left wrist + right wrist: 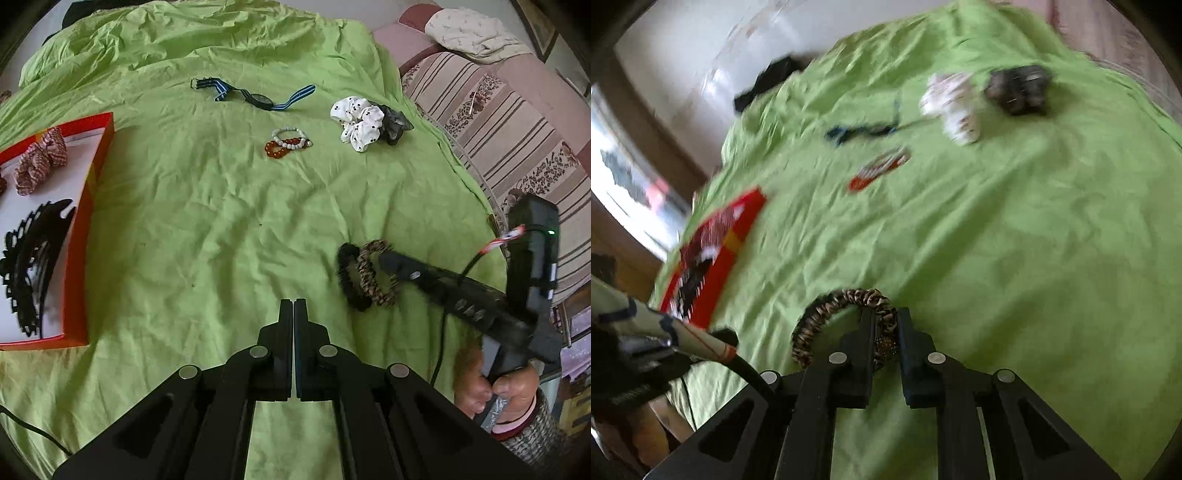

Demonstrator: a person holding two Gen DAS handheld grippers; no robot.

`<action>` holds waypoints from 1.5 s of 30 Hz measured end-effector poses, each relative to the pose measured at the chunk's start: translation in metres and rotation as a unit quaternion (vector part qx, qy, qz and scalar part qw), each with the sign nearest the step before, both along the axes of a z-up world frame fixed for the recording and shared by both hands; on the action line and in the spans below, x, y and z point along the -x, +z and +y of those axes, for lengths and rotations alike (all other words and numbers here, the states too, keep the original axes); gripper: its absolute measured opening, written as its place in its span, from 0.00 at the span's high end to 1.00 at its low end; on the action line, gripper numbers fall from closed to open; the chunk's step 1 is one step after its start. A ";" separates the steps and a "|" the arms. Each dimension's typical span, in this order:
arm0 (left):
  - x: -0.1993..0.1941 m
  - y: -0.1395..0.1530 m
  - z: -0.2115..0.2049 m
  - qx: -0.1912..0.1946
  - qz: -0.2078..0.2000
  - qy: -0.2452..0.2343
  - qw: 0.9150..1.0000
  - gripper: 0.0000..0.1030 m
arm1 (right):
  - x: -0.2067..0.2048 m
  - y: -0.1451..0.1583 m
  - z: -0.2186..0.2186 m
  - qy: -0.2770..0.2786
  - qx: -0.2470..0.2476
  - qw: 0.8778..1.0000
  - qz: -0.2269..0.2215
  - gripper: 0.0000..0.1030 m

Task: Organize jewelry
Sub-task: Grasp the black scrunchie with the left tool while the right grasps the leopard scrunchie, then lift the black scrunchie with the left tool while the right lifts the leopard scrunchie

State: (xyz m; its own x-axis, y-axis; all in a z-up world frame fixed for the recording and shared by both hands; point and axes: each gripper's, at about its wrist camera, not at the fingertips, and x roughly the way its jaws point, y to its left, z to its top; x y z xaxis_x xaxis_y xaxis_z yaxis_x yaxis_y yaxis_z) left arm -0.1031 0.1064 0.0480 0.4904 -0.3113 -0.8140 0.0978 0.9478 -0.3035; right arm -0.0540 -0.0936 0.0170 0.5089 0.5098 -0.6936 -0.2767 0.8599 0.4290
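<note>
Box (83, 206): orange-rimmed, far left on green sheet (207, 229), scrunchies and black headband inside.
Left gripper (294, 314): jaws pressed together, empty.
Right gripper (885, 325): clenched on leopard-print scrunchie (827, 314), a black one (347, 277) alongside.

A wrinkled lime-green sheet (207, 206) covers the bed and fills most of both views. Just beside the bed's right edge stands a sofa (517, 122) in pink and beige stripes with floral bands, a pale patterned cloth (469, 29) draped over its back. Beyond the bed's far end rises a plain white wall (679, 55). Left of the bed, daylight pours through a bright window (624, 173) framed in brown.
</note>
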 end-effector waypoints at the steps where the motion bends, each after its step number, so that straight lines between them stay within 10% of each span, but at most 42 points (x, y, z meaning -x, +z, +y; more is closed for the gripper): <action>1: -0.002 -0.001 -0.001 0.004 0.003 -0.001 1.000 1.00 | 0.000 0.001 -0.011 -0.013 -0.011 1.000 -0.001 0.88; 18: -0.054 -0.024 -0.063 0.041 0.043 -0.044 0.997 0.87 | -0.008 -0.007 -0.068 -0.093 -0.038 0.995 0.022 0.87; 25: -0.060 -0.034 -0.077 -0.007 0.046 -0.053 0.998 0.87 | -0.008 -0.014 -0.063 -0.100 -0.022 0.994 0.028 0.87; 26: -0.059 -0.033 -0.075 -0.004 0.045 -0.049 0.998 0.99 | -0.008 -0.014 -0.062 -0.102 -0.021 0.994 0.028 0.87; 37: 0.015 0.062 0.040 0.031 -0.069 0.034 0.997 1.00 | 0.004 0.002 -0.027 -0.090 0.101 0.991 -0.017 0.88; 45: 0.003 0.037 0.038 0.073 -0.024 -0.004 0.997 0.99 | 0.023 0.021 -0.035 -0.113 0.062 0.992 0.007 0.88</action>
State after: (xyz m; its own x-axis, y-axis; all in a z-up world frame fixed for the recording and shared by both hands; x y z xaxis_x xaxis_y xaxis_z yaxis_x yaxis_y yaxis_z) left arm -0.1061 0.1448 0.0850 0.5240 -0.4294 -0.7355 0.1237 0.8928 -0.4332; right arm -0.0772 -0.1281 0.0379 0.5899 0.2937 -0.7522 -0.0658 0.9459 0.3177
